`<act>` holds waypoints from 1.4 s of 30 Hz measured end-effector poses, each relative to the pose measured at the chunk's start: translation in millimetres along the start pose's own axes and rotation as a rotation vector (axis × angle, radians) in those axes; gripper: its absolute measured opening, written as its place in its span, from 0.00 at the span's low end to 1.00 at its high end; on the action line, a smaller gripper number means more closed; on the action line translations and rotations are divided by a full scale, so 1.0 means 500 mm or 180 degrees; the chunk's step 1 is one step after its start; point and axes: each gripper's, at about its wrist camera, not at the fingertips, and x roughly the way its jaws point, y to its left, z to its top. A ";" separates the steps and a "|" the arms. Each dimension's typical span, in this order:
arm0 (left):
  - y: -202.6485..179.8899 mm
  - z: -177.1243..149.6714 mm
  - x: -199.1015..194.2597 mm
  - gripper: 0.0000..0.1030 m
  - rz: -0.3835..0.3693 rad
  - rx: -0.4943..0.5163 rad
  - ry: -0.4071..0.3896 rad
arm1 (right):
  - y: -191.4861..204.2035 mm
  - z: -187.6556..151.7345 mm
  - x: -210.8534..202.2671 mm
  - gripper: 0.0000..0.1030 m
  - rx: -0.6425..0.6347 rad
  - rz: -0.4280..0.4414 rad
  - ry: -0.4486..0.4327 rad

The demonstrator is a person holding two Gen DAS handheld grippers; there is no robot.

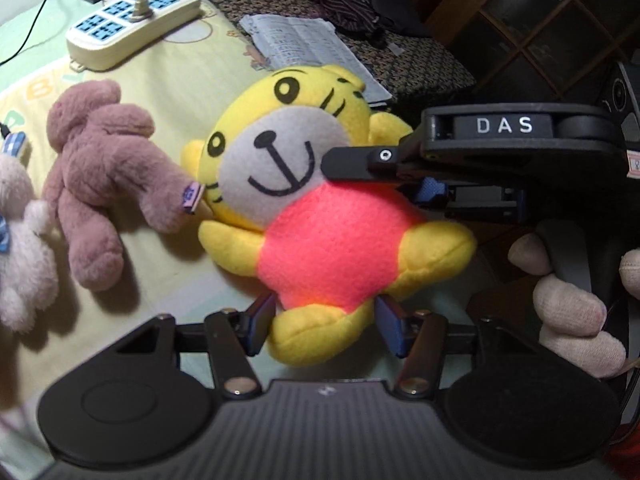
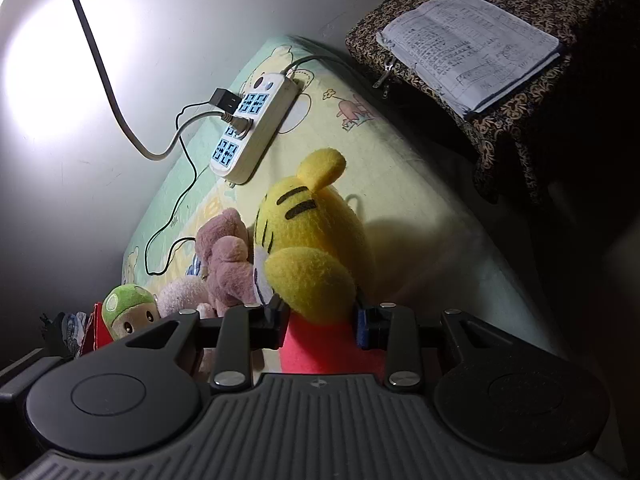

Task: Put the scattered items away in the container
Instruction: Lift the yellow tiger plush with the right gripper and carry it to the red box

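While both grippers' fingers clamp the tiger plush [image 1: 320, 216], pink bear [image 1: 100, 184] touching, power strip [image 1: 132, 20] beyond

I see the yellow tiger toy [image 1: 320, 208] in soft matt fleece, the brown bear [image 1: 104, 176] at nine o'clock shaggy plush, the power strip [image 1: 132, 20] glossy plastic.
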 end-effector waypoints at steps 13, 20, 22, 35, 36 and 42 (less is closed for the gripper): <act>-0.078 -0.054 -0.133 0.51 -0.0142 0.0678 -0.0488 | 0.068 -0.078 -0.129 0.32 -0.0027 0.0266 -0.0596; 0.015 -0.088 -0.263 0.51 -0.0070 0.0642 -0.0804 | 0.200 -0.130 -0.107 0.32 -0.0274 0.0507 -0.0739; 0.055 -0.103 -0.307 0.51 -0.0040 0.0576 -0.0909 | 0.245 -0.144 -0.093 0.32 -0.0368 0.0589 -0.0750; 0.287 -0.196 -0.509 0.51 0.0427 0.0209 -0.1306 | 0.511 -0.249 0.049 0.32 -0.0701 0.1015 -0.0607; 0.300 -0.201 -0.520 0.51 0.0461 0.0190 -0.1325 | 0.527 -0.257 0.056 0.32 -0.0726 0.1032 -0.0604; 0.377 -0.220 -0.557 0.52 0.0575 0.0011 -0.1354 | 0.610 -0.301 0.114 0.32 -0.0823 0.0974 -0.0579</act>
